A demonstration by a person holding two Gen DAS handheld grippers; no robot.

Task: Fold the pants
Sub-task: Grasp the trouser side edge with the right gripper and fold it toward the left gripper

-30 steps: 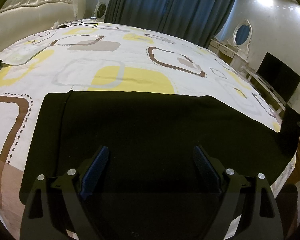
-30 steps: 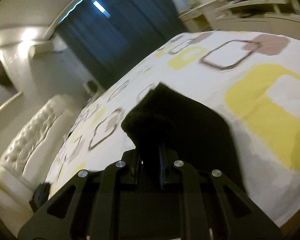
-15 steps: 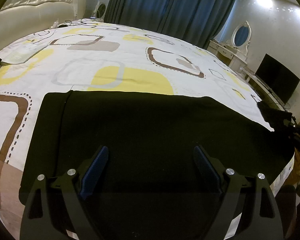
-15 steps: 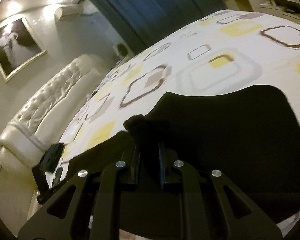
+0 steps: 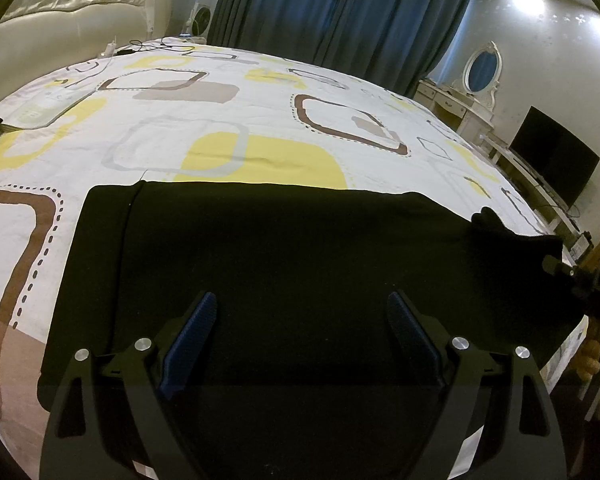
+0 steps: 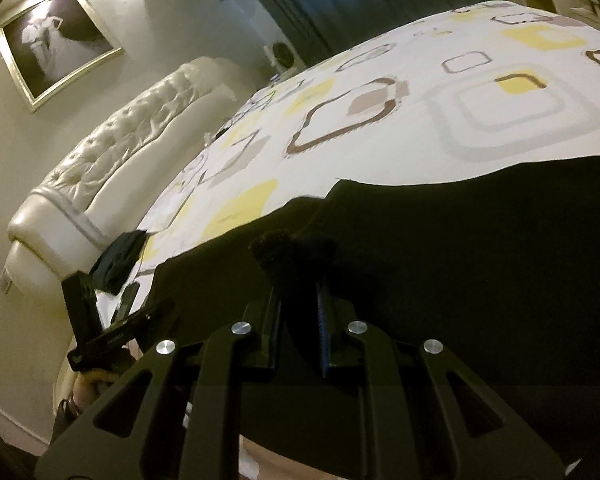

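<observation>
Carried further over the flat black pants (image 5: pixel 292 264), their bunched hem sits clamped in the right gripper (image 6: pixel 298 280); left gripper (image 5: pixel 302 312) gapes.

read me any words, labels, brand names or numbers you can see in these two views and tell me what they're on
"DAB", partly cut off and blurred: white letters on the right gripper's black body at the right edge of the left wrist view.
Faint white mark on the left gripper's body in the right wrist view: too blurred to read.
Nothing readable on the pants, bedspread, framed photo or TV.
</observation>
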